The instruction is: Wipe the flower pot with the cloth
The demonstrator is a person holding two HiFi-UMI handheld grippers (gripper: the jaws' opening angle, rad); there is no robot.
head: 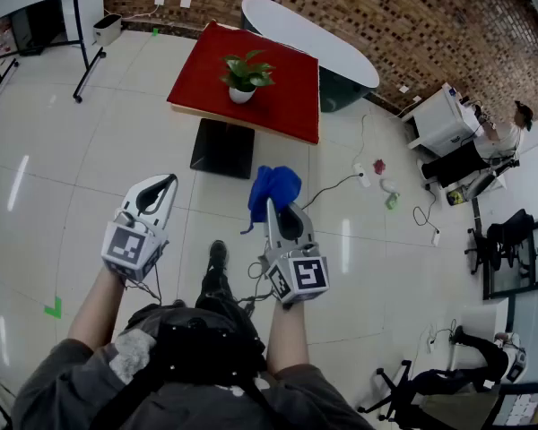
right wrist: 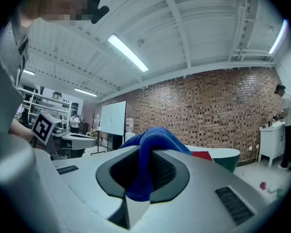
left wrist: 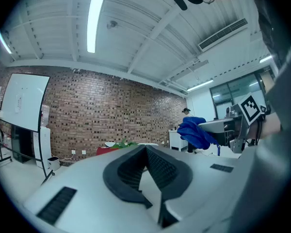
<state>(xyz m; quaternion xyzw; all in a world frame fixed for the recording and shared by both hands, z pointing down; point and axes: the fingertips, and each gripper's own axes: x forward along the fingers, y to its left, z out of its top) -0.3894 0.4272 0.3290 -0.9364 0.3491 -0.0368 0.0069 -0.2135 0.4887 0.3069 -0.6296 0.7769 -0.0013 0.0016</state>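
Head view: the flower pot [head: 241, 95], white with a green plant [head: 248, 69] in it, stands on a red table [head: 287, 101] well ahead of both grippers. The left gripper [head: 168, 180] is held out level with its jaws together and nothing in them. The right gripper [head: 271, 206] is held beside it with the blue cloth [head: 274, 188] bunched at its tips, well short of the table.

Left gripper view: the jaws meet at their tips with nothing between them. The plant's leaves and an edge of the red table show low beyond the jaws, far off. To the right, the cloth hangs from the other gripper's tips.

Right gripper view: the jaws are clamped on the cloth, which fills the gap between the pads and bulges up over the tips. A corner of the red table shows behind the right jaw; the pot cannot be made out here.
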